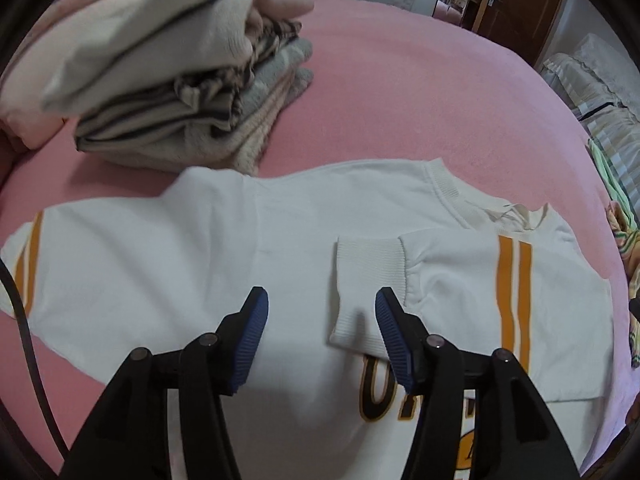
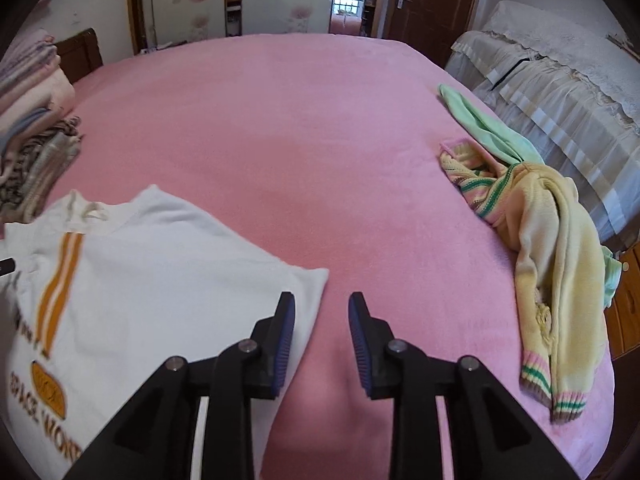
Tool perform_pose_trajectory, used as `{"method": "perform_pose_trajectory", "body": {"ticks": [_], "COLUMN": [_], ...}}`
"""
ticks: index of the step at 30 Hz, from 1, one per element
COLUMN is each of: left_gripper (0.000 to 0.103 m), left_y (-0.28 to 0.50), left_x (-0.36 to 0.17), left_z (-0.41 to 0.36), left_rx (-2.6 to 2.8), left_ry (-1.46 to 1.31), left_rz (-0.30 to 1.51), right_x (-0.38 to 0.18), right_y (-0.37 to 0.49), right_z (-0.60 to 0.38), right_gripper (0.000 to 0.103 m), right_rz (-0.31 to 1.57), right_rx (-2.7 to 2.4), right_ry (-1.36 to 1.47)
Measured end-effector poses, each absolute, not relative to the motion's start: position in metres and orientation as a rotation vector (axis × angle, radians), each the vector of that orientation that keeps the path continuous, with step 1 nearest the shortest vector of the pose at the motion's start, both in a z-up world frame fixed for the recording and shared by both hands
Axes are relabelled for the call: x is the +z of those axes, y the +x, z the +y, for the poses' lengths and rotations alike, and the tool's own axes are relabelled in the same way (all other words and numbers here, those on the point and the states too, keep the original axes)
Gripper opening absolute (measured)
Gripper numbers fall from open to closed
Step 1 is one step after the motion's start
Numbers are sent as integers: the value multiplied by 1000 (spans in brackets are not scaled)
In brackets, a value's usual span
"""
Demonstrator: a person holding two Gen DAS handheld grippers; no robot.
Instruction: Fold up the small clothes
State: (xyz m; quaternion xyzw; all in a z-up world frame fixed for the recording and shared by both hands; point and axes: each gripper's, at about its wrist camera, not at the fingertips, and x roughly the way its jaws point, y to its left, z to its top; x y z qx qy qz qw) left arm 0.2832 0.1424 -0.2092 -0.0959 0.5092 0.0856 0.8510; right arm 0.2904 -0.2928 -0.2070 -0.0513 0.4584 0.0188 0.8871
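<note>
A white sweatshirt (image 1: pixel 248 248) lies spread flat on the pink bed (image 1: pixel 400 112), near the bed's near edge. It has orange double stripes on each sleeve and dark-and-orange lettering on the chest. One sleeve is folded inward across the body, so that its ribbed cuff (image 1: pixel 366 288) rests on the chest just above the lettering. The other sleeve still stretches outward toward the bed's left side.

The left tongs (image 1: pixel 320 312) hang over the sweatshirt's chest with the jaws parted about halfway. Nothing is between the blue pads; the folded cuff lies just below and beside the right-hand pad, and whether that pad touches it cannot be told.

The right tongs (image 2: pixel 322 312) hover over the bare pink cover just off the sweatshirt's side edge, jaws a modest way apart and holding nothing. In the right wrist view the left-hand finger overlaps the white fabric's corner; contact cannot be told.

A stack of folded clothes (image 1: pixel 192 92) stands toward the bed's far left corner, well apart from the sweatshirt's collar. Near the bed's right edge lies an unfolded yellow knit sweater (image 2: pixel 560 248) with pink and green striped cuffs, and a pale green garment (image 2: pixel 484 128) lies partly under it.
</note>
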Motion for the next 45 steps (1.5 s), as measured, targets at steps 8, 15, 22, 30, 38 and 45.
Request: {"method": "perform_pose_trajectory", "body": {"ticks": [8,15,22,30,38,45], "left_gripper": [55,55,73,75,90,102], "left_y": [284,295,298,278,238,203], "left_x": [-199,-246,-255,-234,-190,-147], "left_z": [99,89,91,105,98,96], "left_rx": [76,130,172,149,117,32], "left_ry": [-215,-169,-58,-97,-109,-180], "left_rz": [1038,1138,1158,1165,1162,1134], "right_x": [-214,-257,-263,-241,-200,-166], "right_y": [237,222,221,215,197,176], "right_z": [-232,-222,-258,-260,-234,-193], "right_gripper": [21,7,0,0,0,2], "right_rz": [988,1069,1096,1063,1000,951], "right_rx": [227,192,118,98,148,218], "right_ry": [-77,-142,-114,-58,-51,-76]}}
